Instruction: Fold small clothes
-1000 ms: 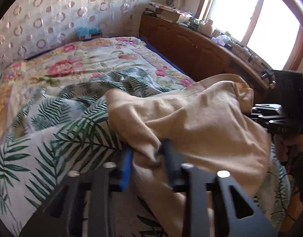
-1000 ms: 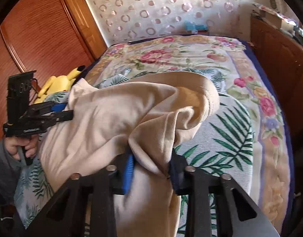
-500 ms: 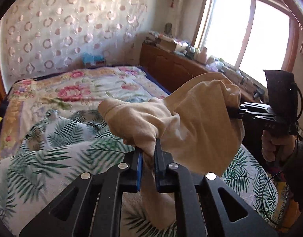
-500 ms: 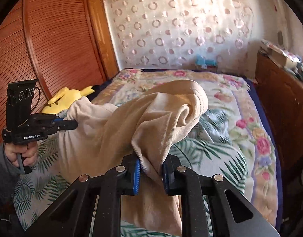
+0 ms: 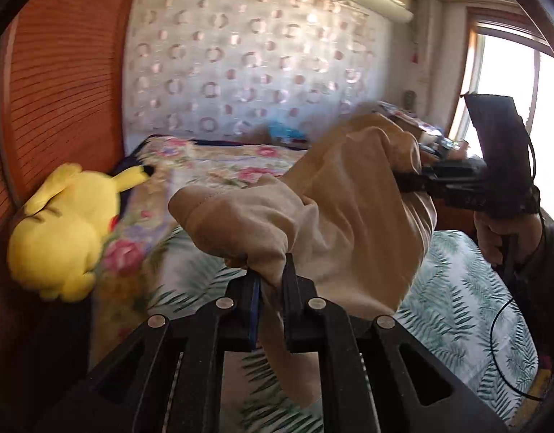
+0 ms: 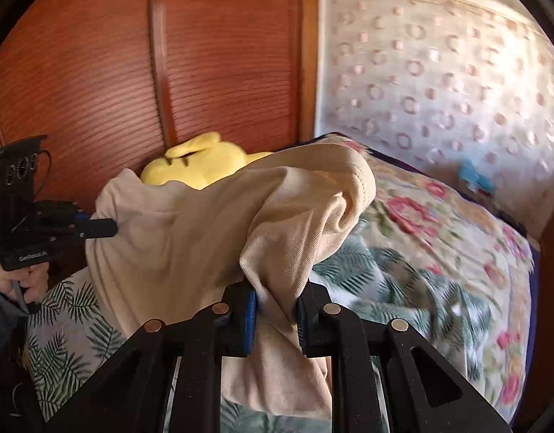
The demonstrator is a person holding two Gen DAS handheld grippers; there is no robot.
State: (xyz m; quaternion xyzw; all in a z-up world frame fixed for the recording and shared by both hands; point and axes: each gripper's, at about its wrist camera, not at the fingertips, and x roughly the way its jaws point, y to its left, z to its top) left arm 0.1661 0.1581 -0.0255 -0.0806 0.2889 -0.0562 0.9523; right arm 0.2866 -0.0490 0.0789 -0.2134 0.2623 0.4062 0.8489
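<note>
Bed (image 5: 457,306) below, leaf-print cover. Beige garment (image 5: 342,216) held aloft, sagging between both claws: soft, light, limp. Left claw (image 5: 271,310) clamped on bunched edge at 6 o'clock; right claw (image 6: 275,319) likewise. Better hold: flat corners.

Ring-patterned wallpaper (image 5: 241,68), slatted wooden wardrobe (image 6: 212,54), sunlit window (image 5: 511,115), floral bedspread (image 6: 439,238).

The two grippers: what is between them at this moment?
The beige garment spans between them, lifted above the bed. The right gripper pinches one end, the left gripper the other; the right wrist view shows this best.
</note>
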